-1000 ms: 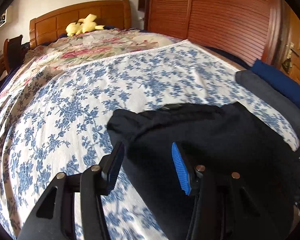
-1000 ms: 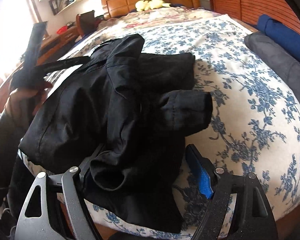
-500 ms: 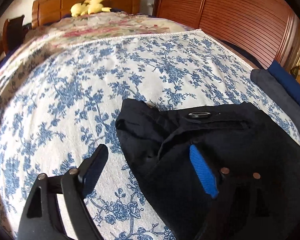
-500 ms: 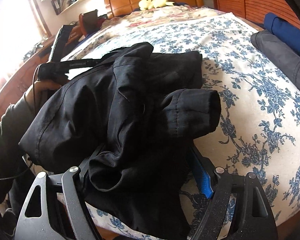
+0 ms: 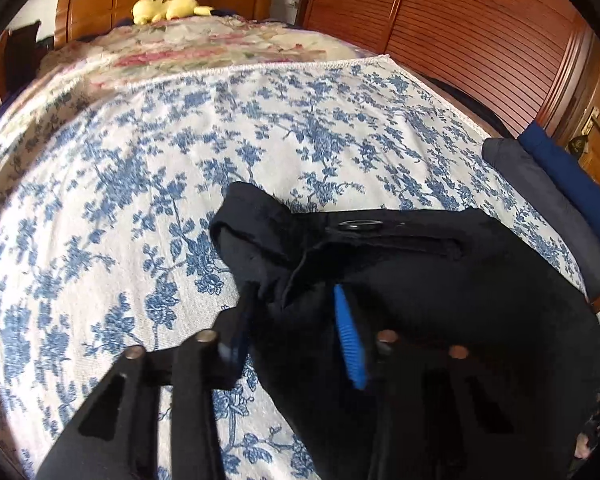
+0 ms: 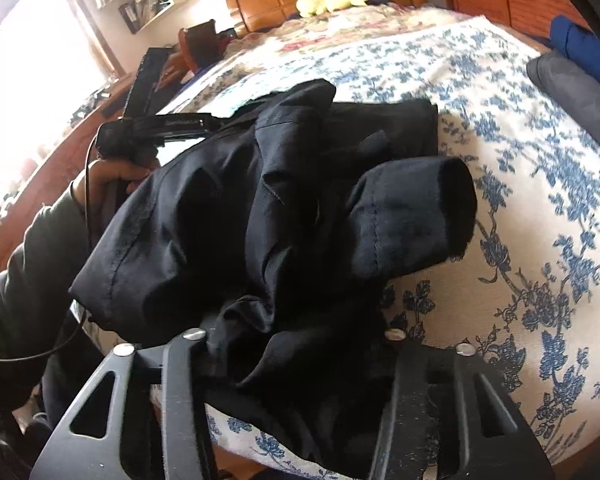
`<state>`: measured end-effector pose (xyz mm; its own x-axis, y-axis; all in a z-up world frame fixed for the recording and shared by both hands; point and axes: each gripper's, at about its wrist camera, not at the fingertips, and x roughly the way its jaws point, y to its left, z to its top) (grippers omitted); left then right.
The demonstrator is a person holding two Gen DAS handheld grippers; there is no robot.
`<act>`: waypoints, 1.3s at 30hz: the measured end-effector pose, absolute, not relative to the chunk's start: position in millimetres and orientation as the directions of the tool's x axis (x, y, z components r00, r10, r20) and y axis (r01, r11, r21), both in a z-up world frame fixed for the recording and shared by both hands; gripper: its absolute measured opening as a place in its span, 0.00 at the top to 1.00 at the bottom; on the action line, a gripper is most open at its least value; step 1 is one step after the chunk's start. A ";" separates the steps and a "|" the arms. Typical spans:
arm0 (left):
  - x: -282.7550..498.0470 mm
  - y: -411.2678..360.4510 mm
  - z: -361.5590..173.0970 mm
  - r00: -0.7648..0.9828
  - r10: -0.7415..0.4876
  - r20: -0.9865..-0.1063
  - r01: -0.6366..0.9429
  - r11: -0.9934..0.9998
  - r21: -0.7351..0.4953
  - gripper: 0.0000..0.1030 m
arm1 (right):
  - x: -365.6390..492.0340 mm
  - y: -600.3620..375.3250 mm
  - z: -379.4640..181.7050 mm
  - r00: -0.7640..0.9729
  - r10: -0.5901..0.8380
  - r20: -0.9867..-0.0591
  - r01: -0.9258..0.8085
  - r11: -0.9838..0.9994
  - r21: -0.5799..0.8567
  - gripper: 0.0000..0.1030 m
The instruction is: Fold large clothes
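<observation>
left claw (image 5: pixel 292 320) | narrowed onto black garment (image 5: pixel 419 280) | earlier wide open

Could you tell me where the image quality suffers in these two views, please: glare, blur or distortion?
Right wrist view: the window at upper left is blown out to white, washing out the shelf beside it; the black garment still shows seams. Left wrist view: even light, but the garment is near-featureless black, and fisheye bends the bedspread edges.
</observation>
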<state>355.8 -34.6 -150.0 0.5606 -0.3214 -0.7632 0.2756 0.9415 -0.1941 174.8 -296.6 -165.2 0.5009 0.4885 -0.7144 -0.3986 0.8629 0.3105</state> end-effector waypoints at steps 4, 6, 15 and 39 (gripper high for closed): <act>339.8 -33.3 -130.7 0.595 -0.309 -0.742 0.273 0.946 -0.175 0.78 | 169.3 -300.9 -149.6 0.542 0.495 -0.679 -0.416 0.860 0.295 0.77; 327.6 -30.2 -121.1 0.604 -0.319 -0.730 0.280 0.943 -0.180 0.78 | 168.5 -306.2 -137.9 0.561 0.488 -0.669 -0.425 0.863 0.274 0.80; 271.8 -34.2 -103.0 0.653 -0.289 -0.700 0.301 0.947 -0.110 0.80 | 181.5 -349.2 -116.2 0.598 0.439 -0.671 -0.382 0.892 0.243 0.82; 266.7 -106.6 -4.5 0.783 -0.273 -0.559 0.314 0.949 -0.024 0.81 | 176.4 -390.7 -58.7 0.699 0.461 -0.547 -0.442 0.879 0.176 0.86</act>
